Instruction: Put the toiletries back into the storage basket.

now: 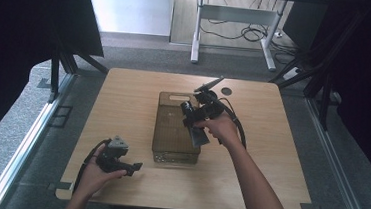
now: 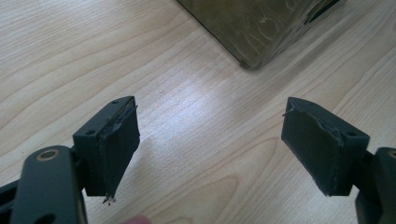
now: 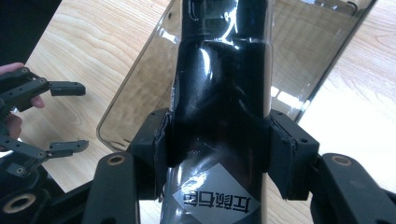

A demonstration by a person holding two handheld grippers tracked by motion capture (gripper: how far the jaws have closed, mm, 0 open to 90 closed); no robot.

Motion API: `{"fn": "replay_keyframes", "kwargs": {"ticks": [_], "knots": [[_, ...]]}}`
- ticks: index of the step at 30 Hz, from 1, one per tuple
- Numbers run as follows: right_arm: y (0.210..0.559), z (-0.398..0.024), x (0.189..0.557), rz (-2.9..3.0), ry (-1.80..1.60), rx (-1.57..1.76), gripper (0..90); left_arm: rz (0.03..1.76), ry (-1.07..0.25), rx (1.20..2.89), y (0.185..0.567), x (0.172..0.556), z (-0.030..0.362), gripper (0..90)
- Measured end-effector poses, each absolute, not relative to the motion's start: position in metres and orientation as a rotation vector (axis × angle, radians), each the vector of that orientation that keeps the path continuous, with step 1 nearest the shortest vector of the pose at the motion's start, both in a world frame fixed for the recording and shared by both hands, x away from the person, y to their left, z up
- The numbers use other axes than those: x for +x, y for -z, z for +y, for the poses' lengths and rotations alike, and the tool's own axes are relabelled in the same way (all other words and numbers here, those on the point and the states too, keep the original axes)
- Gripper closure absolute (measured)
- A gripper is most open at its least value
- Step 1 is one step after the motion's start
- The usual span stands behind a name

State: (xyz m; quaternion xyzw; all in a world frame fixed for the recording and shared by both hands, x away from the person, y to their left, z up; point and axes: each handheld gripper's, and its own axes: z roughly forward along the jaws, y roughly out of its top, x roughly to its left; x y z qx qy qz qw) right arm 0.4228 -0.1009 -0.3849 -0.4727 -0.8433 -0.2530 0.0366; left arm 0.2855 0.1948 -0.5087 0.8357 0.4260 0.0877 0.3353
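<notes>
The black pouch (image 3: 219, 93) was pinched across its width between my right tongs (image 3: 218, 154), held above the smoky translucent bin (image 1: 164, 128) that sat near the middle of the counter (image 1: 124, 94). In the right gripper view its skin was glossy and creased, with bright glare along the folds and a grey diamond label (image 3: 215, 198) below the pads, so I judged it a soft, slippery film pack, light or only moderately heavy, apt to slide or buckle if squeezed at a thin edge. The hold across the full body, where the pack was fat enough to fill the gap, seemed the safest place; I could not tell what was inside, so I would not have crushed it. In the high view the right tongs (image 1: 202, 136) hung over the bin's right wall. My left tongs (image 2: 210, 140) stood spread and empty, resting low over bare wood near the counter's front left, well apart from the bin, whose corner (image 2: 254, 60) showed ahead. The counter was pale wood grain, smooth and level. Beyond it lay grey carpet, black curtains at both sides, and a white desk frame (image 1: 234, 33) with loose cables (image 1: 251, 34) at the back.
</notes>
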Motion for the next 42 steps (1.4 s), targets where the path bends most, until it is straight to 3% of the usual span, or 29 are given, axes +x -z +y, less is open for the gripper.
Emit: {"fn": "replay_keyframes", "kwargs": {"ticks": [42], "knots": [[0.400, -0.060, 0.446, -2.543, 0.733, -1.493, 45.1, 1.106, -0.225, 2.189, 0.509, 0.285, 0.194, 19.6]]}}
